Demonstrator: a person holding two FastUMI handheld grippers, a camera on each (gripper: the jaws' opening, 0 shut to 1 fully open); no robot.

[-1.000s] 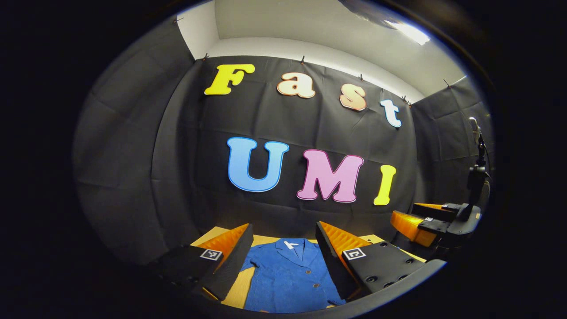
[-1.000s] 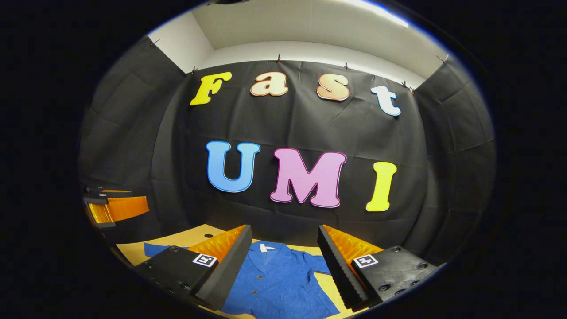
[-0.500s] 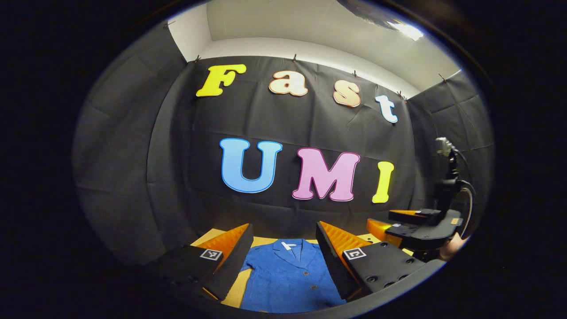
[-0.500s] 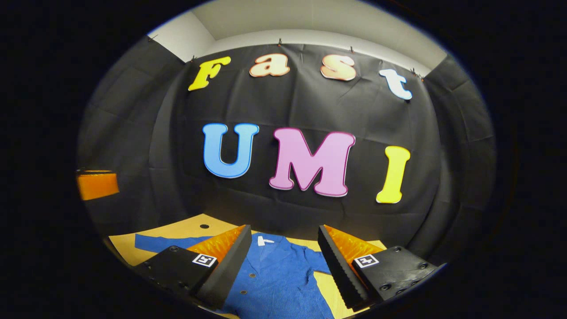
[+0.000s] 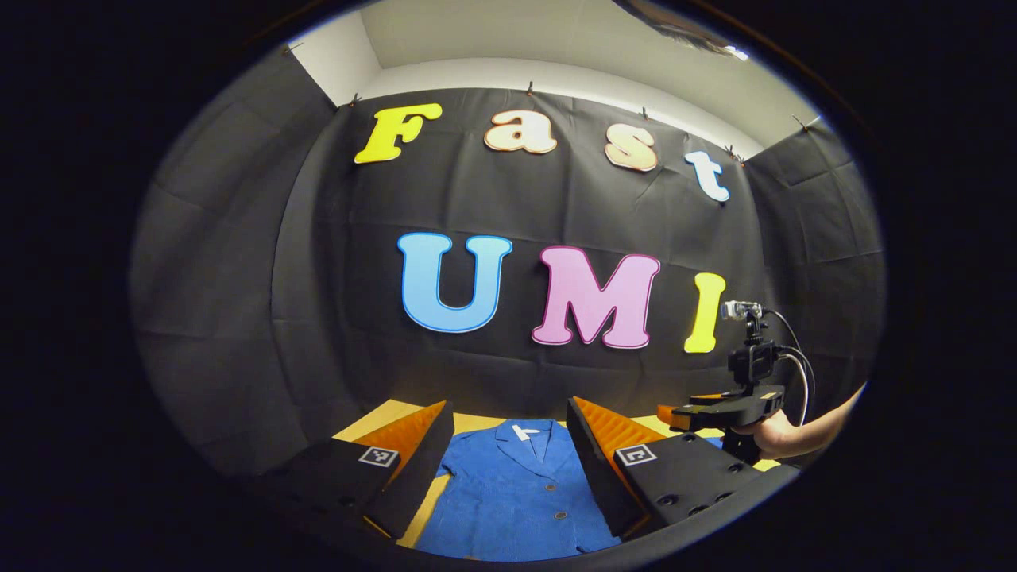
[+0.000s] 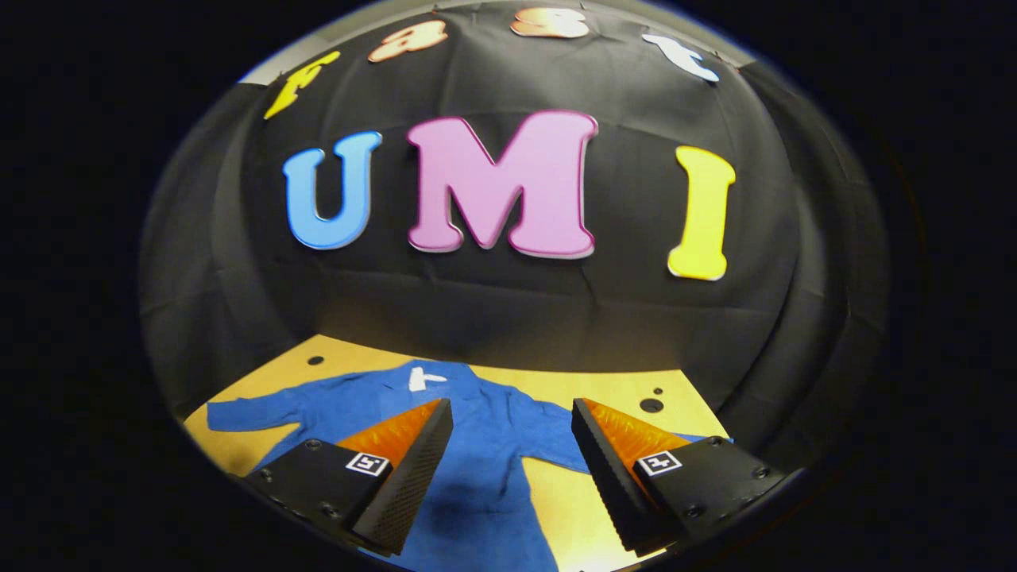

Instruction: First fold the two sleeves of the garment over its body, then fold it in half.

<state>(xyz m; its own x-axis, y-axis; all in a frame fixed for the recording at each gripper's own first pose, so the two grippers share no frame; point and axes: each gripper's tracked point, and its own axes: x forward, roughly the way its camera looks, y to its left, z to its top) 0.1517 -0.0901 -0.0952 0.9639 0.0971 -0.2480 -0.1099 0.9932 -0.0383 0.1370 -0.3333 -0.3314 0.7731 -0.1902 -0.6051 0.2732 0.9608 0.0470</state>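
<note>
- The garment [image 6: 477, 445], a blue buttoned jacket, lies flat and face up on the wooden table [image 6: 604, 385], collar toward the booth wall.
- Both sleeves extend outward from the body; one sleeve [image 6: 246, 413] reaches far to the side. No fold is made.
- The left gripper [image 5: 508, 445] is above the garment, fingers apart, holding nothing.
- The right gripper [image 6: 508, 445] is over the garment's upper part, fingers apart, holding nothing.
- Remaining: both sleeve folds, then the half fold. The task appears to be at its start.

Dim booth, overhead ceiling light, sharp focus, strong fisheye edge warping.
</note>
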